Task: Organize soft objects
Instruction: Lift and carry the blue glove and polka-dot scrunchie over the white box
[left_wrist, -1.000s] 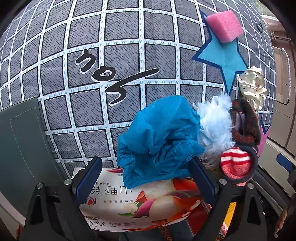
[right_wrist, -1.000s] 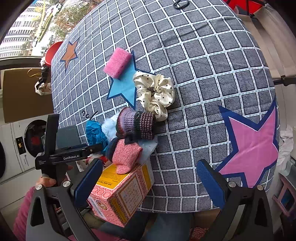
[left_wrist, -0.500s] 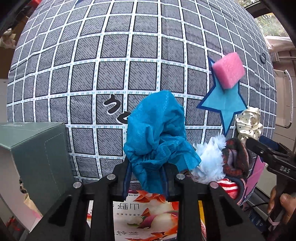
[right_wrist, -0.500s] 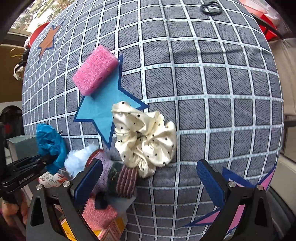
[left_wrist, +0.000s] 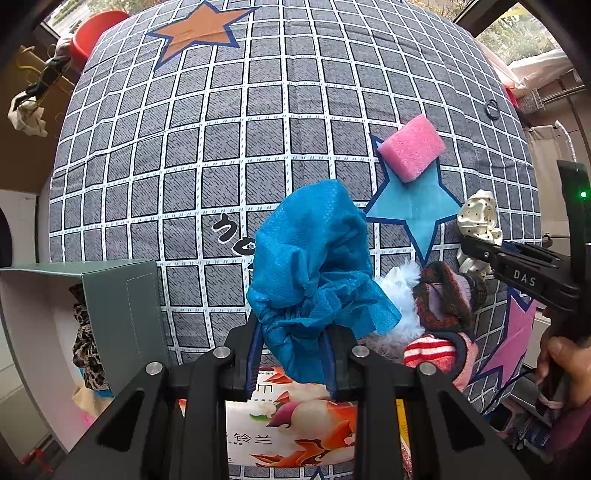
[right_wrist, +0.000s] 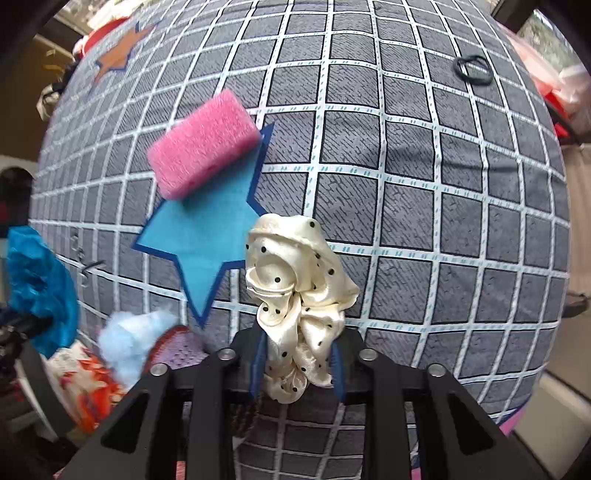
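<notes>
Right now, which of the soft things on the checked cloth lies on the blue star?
The pink sponge: it rests partly across the blue star. The cream dotted scrunchie is in the right gripper, the blue crumpled cloth in the left gripper.

left claw: black frame; silver screws; blue pads | right claw: same; "DAS" lettering; green light

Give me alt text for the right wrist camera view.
The right gripper is shut on a cream dotted scrunchie over a grey checked cloth. A pink sponge lies behind it on a blue star.
</notes>
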